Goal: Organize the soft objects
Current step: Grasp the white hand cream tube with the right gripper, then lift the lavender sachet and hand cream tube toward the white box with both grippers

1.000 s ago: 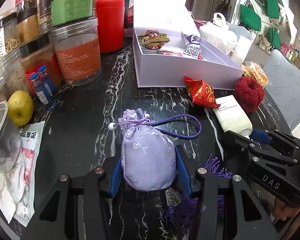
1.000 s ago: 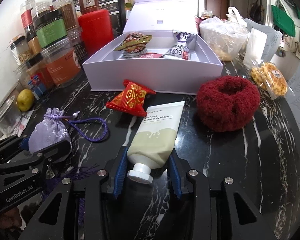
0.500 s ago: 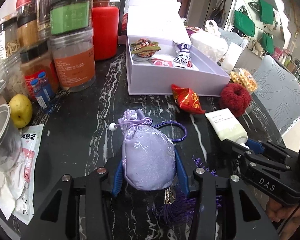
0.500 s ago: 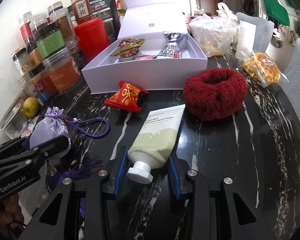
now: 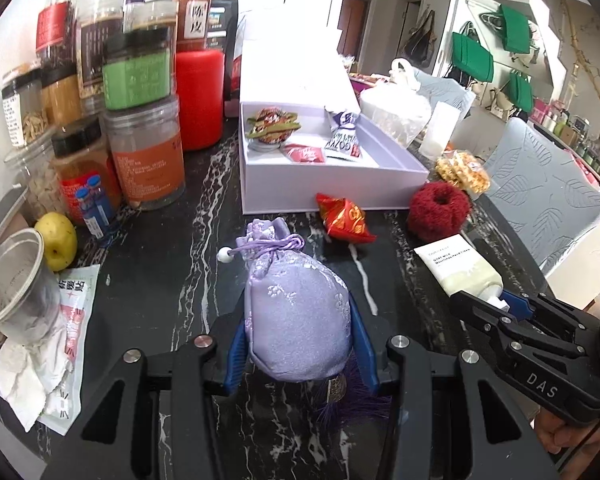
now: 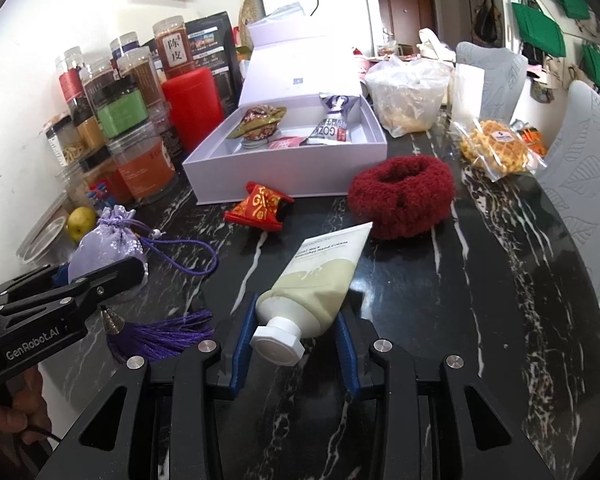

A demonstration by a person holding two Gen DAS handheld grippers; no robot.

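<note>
The left gripper (image 5: 298,354) has its jaws clamped on a lavender drawstring sachet (image 5: 296,312), raised above the black marble worktop (image 5: 160,280). The right gripper (image 6: 296,344) grips a hand cream tube (image 6: 316,280) near its white cap. At 12 o'clock sits the open white gift box (image 6: 288,176), with a dark red scrunchie (image 6: 400,196) at 1 o'clock.

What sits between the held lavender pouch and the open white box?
Nothing directly: bare tabletop lies between the lavender pouch in the left gripper and the white box. The red packet lies just right of that line.
</note>
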